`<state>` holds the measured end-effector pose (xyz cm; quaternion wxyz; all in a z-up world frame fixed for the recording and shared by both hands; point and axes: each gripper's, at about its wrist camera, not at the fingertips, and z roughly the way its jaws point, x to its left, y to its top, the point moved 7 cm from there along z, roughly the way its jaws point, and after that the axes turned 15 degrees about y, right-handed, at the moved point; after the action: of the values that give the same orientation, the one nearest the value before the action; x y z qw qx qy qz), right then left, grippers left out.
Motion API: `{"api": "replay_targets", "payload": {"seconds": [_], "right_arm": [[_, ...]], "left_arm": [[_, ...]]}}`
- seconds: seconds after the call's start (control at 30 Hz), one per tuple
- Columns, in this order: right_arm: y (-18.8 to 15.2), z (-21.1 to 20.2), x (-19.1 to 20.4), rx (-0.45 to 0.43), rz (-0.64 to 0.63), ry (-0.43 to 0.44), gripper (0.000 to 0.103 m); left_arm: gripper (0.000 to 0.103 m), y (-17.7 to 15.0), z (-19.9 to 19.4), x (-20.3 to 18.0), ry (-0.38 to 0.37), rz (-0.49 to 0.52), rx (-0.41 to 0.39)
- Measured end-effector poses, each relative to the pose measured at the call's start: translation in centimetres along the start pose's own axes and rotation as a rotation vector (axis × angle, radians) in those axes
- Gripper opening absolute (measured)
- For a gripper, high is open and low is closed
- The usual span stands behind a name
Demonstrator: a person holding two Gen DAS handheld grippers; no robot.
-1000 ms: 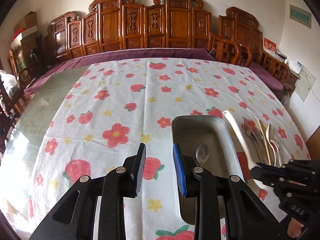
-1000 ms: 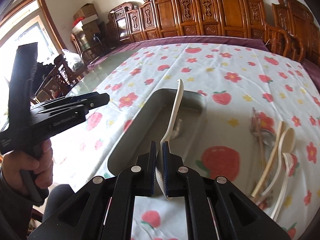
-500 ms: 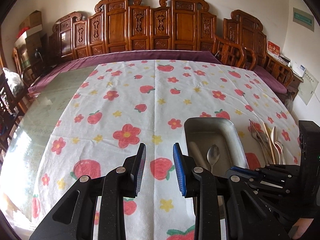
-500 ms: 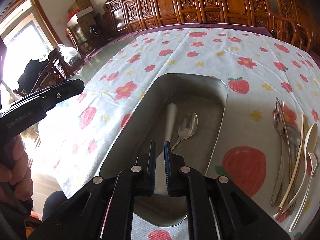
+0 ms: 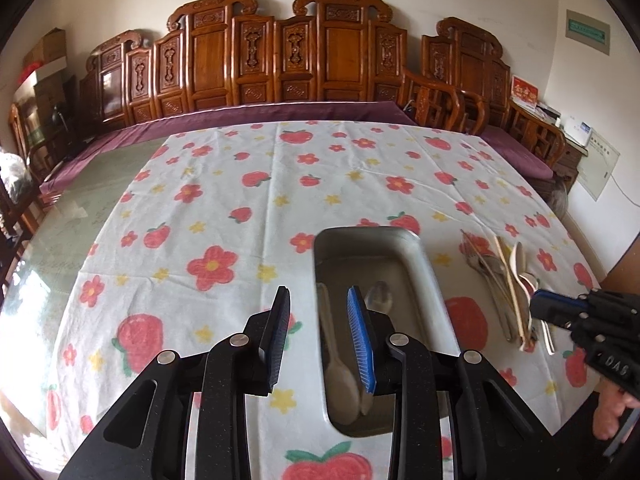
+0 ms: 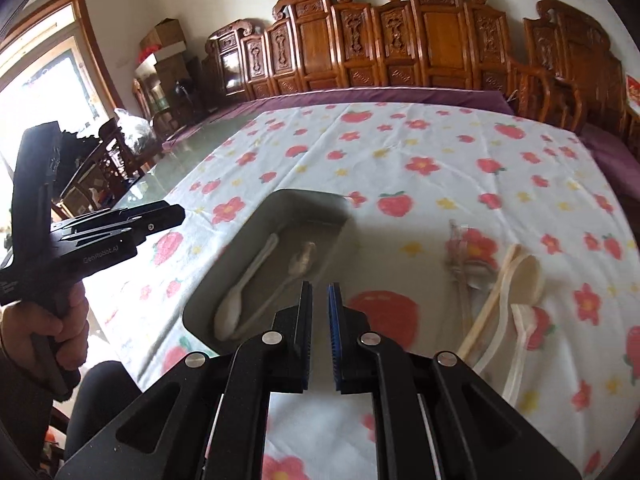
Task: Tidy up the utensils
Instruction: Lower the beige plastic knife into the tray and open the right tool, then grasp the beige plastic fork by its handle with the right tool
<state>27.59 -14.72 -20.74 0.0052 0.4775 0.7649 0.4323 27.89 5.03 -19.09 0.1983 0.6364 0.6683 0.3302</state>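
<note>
Your left gripper (image 5: 318, 336) hangs over the near left rim of the metal tray (image 5: 430, 280) with its jaws parted and nothing between the pads. Your right gripper (image 6: 319, 332) has a narrow slit between its pads and grips nothing; the figure says it is all but closed.

Only your left view shows the right-hand wall with its papers and the side shelf at 2 o'clock. It also shows your right gripper's tips over the near end of the utensil pile (image 5: 508, 284). Only your right view shows the window at 9 o'clock and the bare glass tabletop (image 6: 192, 152) beyond the cloth's left edge.

The tray lies at 6 o'clock in the left view and at 8 o'clock from centre in the right. Inside it the white plastic spoon (image 6: 244, 288) lies along the left wall, bowl toward you, and the metal spoon (image 6: 296, 268) lies just beside it, bowl away. The pile of forks and pale spoons lies on the flowered tablecloth (image 6: 400, 148) to the tray's right, well apart from its rim.

From 10 to 2 o'clock the cloth is bare as far as the purple border (image 5: 280, 114) and the carved wooden chairs (image 5: 280, 56) behind the far edge.
</note>
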Motion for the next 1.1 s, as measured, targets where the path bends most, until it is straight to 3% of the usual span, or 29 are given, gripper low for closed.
{"api": "replay_targets", "payload": {"seconds": [0.17,0.23,0.4,0.73,1.1], "right_arm": [[-1.6,-4.8,-3.5,-0.012,-0.013,-0.105,0.011],[-2.4,-6.3,-5.4,-0.016,-0.003,-0.147,0.017],[-4.0,-7.8,-9.2,-0.019,0.040,-0.210,0.021],[-7.5,-4.2,-14.1,0.059,0.146,-0.215,0.021],[-8.0,-0.8,-16.2,0.141,0.142,-0.257,0.020]], "left_arm": [[0.032,0.0,-1.4,-2.8,-0.043,0.020,-0.017],[0.032,-0.1,-2.0,-3.8,-0.059,0.028,-0.022],[0.033,-0.4,-3.0,-6.5,-0.094,0.051,-0.030],[0.034,-2.0,-3.1,-9.8,-0.113,0.116,-0.008],[0.035,-3.0,-3.1,-11.4,-0.116,0.150,0.004]]}}
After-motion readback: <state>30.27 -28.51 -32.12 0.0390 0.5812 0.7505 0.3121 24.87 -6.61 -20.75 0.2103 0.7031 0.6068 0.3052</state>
